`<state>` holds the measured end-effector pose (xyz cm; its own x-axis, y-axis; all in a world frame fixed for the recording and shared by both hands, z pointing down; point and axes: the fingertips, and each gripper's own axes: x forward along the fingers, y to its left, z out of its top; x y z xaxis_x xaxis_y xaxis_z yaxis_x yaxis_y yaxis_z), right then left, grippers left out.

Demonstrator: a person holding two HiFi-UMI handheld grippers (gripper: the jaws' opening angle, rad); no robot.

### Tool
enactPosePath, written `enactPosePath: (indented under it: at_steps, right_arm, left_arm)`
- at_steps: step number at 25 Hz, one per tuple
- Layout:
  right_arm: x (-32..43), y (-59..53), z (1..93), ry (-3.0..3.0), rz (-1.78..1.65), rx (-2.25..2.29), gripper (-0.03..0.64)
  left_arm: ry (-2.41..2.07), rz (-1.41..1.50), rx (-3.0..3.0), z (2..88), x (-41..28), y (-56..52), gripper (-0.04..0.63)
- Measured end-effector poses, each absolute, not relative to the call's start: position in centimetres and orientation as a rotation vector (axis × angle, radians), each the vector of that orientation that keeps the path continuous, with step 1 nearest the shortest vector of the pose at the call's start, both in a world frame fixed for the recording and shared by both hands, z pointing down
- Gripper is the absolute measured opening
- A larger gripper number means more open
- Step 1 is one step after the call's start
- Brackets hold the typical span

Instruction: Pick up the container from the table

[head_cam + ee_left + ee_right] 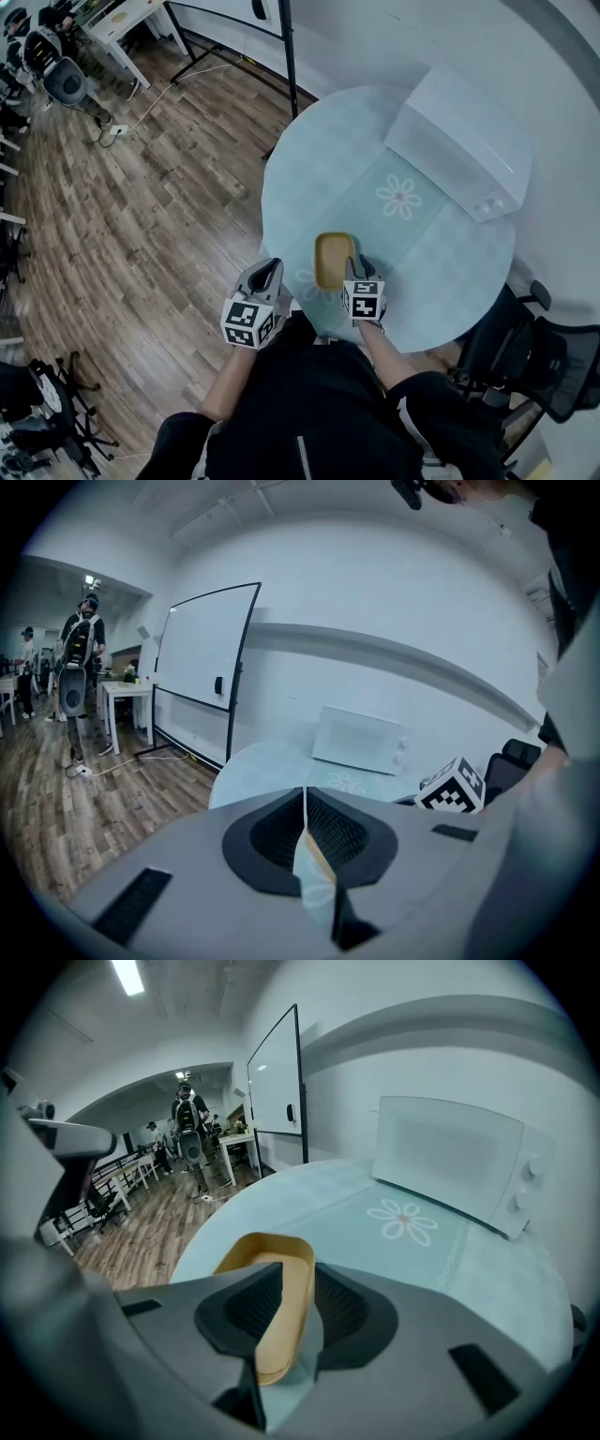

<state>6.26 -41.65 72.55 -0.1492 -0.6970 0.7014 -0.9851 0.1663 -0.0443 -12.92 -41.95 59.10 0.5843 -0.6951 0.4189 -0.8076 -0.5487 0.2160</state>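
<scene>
Container (334, 259), yellow, shallow, rounded corners: one. It sits at the near side of the round table (309, 178), and its inside shows only its own yellow floor.

Your right gripper (354, 266): the jaws are drawn narrow onto the container's right-hand wall (281, 1252), with one pad inside the rim and one outside.

Your left gripper (267, 275): the jaws are closed together to a thin slit with nothing between them. It is held just left of the container, clear of it.

Microwave (459, 141), white: at the table's far side.
</scene>
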Motion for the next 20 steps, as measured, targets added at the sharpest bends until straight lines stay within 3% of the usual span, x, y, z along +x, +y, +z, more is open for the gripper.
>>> enactPosePath:
  at_steps: [20]
  right_arm:
    - [6.2, -41.6, 78.8, -1.732, 0.953, 1.524, 0.101]
  left_arm:
    - [-1.240, 0.420, 2.396, 60.1, -16.5, -43.2, 0.023]
